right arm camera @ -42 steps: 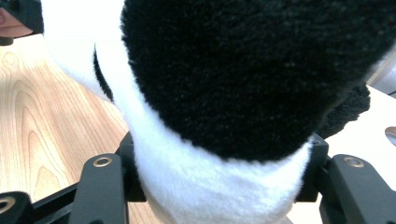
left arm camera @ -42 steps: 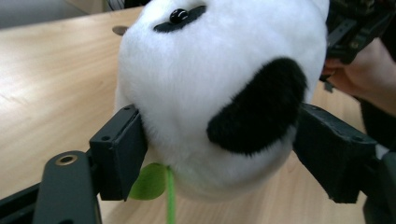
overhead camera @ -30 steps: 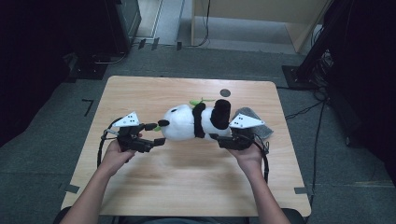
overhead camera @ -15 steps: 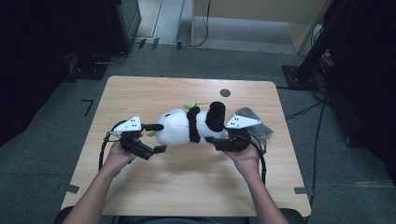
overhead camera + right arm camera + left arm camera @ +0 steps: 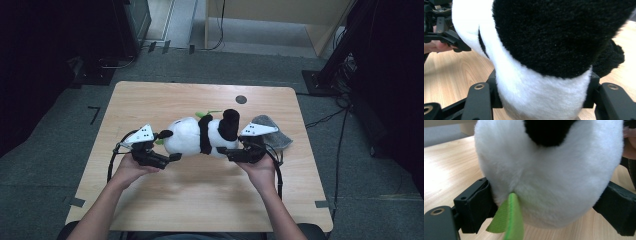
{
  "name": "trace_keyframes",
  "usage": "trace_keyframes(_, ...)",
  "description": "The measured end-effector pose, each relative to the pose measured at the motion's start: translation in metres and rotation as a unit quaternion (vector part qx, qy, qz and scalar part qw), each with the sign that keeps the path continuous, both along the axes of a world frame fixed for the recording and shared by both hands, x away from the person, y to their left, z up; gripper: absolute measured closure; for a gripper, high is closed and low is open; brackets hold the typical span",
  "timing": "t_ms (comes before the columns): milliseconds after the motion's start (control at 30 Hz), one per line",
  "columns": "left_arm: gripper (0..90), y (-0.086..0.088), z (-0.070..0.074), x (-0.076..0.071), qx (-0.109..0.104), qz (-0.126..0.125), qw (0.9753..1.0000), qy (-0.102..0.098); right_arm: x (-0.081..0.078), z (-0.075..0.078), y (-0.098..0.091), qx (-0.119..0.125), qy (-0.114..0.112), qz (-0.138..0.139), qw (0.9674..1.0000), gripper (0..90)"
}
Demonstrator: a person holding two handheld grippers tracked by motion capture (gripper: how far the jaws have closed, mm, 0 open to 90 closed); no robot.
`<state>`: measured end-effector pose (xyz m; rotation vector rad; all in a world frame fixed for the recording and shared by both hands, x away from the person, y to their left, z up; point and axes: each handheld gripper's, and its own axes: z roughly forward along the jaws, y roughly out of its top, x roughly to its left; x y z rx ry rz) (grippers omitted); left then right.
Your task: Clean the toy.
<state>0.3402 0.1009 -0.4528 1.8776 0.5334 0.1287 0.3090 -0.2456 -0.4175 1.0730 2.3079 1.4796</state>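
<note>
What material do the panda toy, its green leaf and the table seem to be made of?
Panda toy: soft plush, fuzzy white and black pile. Green leaf: thin felt-like fabric, matte, probably. Table: light wood or wood-look laminate, with visible grain and a smooth, slightly shiny top.

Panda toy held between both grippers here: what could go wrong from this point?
1. The left gripper has just been opening; its jaws flank the plush panda head, and if its grip has let go the head end could sag toward the table.
2. The right gripper clamps soft fur at the panda's other end; plush compresses, so it may slip out.
3. The green leaf hangs by the left gripper's jaw and could get pinched on reclosing.
</note>
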Motion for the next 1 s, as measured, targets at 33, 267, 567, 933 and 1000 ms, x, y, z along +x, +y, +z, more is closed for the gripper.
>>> trace_keyframes(33, 8.9, 0.000, 0.000, 0.000, -0.001, 0.002, 1.0000, -0.005, 0.000, 0.000, 0.000, 0.002, 0.002, -0.001, 1.0000, 40.7)
trace_keyframes(267, 18.2, 0.002, 0.003, 0.000, -0.002, 0.014, 0.9998, -0.017, 0.000, -0.002, 0.003, 0.012, 0.012, -0.006, 0.9998, 40.3)
trace_keyframes(567, 50.7, 0.002, 0.006, -0.001, 0.007, 0.034, 0.9988, 0.035, 0.002, -0.005, 0.007, -0.006, 0.013, -0.002, 0.9999, 29.1)
trace_keyframes(933, 59.1, 0.018, 0.017, 0.005, -0.036, 0.033, 0.9968, 0.063, 0.008, -0.015, -0.003, 0.032, -0.002, 0.038, 0.9988, 13.8)
trace_keyframes(1000, 59.1, 0.021, 0.019, 0.006, -0.046, 0.037, 0.9960, 0.068, 0.006, -0.016, -0.005, 0.020, -0.021, 0.041, 0.9987, 14.0)
